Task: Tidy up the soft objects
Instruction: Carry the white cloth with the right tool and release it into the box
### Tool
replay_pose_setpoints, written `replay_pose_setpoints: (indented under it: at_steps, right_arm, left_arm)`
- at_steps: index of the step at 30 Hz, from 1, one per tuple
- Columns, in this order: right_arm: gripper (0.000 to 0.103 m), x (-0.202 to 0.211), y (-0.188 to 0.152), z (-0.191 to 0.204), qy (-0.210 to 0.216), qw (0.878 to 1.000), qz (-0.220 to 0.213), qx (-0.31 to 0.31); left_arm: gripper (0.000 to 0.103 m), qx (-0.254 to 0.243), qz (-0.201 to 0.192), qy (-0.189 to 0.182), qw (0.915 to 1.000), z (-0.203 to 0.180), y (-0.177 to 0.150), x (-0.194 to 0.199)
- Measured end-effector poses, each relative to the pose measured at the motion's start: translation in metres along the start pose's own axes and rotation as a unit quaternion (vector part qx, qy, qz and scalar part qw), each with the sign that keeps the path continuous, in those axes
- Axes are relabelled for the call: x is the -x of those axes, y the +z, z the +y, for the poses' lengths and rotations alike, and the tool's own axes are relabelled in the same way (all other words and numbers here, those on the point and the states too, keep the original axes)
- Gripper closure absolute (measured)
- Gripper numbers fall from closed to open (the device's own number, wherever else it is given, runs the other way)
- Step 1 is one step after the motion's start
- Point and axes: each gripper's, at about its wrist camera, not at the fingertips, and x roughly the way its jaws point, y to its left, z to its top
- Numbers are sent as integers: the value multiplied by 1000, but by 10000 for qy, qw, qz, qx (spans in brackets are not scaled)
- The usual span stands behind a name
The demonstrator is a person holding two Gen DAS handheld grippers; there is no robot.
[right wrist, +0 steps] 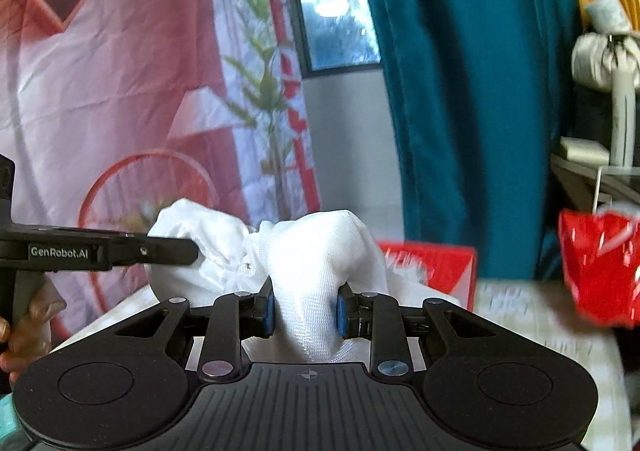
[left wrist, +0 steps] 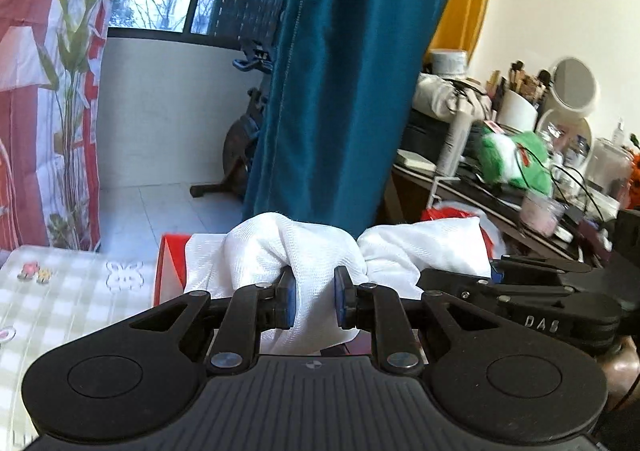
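A white mesh cloth (left wrist: 304,251) is bunched up and held in the air between both grippers. My left gripper (left wrist: 314,301) is shut on one bunched part of it. My right gripper (right wrist: 305,309) is shut on another part of the same cloth (right wrist: 316,251). In the left wrist view the right gripper's black body (left wrist: 520,303) comes in from the right, close beside the cloth. In the right wrist view the left gripper's body (right wrist: 100,251) comes in from the left and reaches into the cloth.
A red and white box (left wrist: 170,269) stands behind the cloth on a checked bed sheet (left wrist: 60,291). A red bag (right wrist: 600,267) hangs at the right. A teal curtain (left wrist: 352,71) hangs ahead. A cluttered dresser (left wrist: 520,171) with a green plush toy (left wrist: 516,159) is at the right.
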Motion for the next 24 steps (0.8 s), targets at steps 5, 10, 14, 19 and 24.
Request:
replay_pose_setpoints:
  at_steps: [5, 10, 14, 19, 24]
  right_arm:
    - [78, -39, 13, -6, -327, 9974, -220, 599]
    - [78, -79, 6, -19, -398, 9980, -137, 478]
    - [78, -108, -14, -28, -438, 9984, 192, 289]
    - [78, -127, -40, -35, -540, 9971, 526, 42]
    - [73, -135, -55, -37, -626, 9950, 774, -46]
  left_arm:
    - [83, 145, -81, 304, 9994, 12, 4, -33]
    - [84, 405, 244, 565, 9973, 29, -9, -66]
    - [84, 533, 527, 732, 9945, 38, -23, -84]
    - [83, 517, 871, 818, 9915, 39, -41, -97]
    - [83, 463, 1050, 846, 9898, 43, -46, -99]
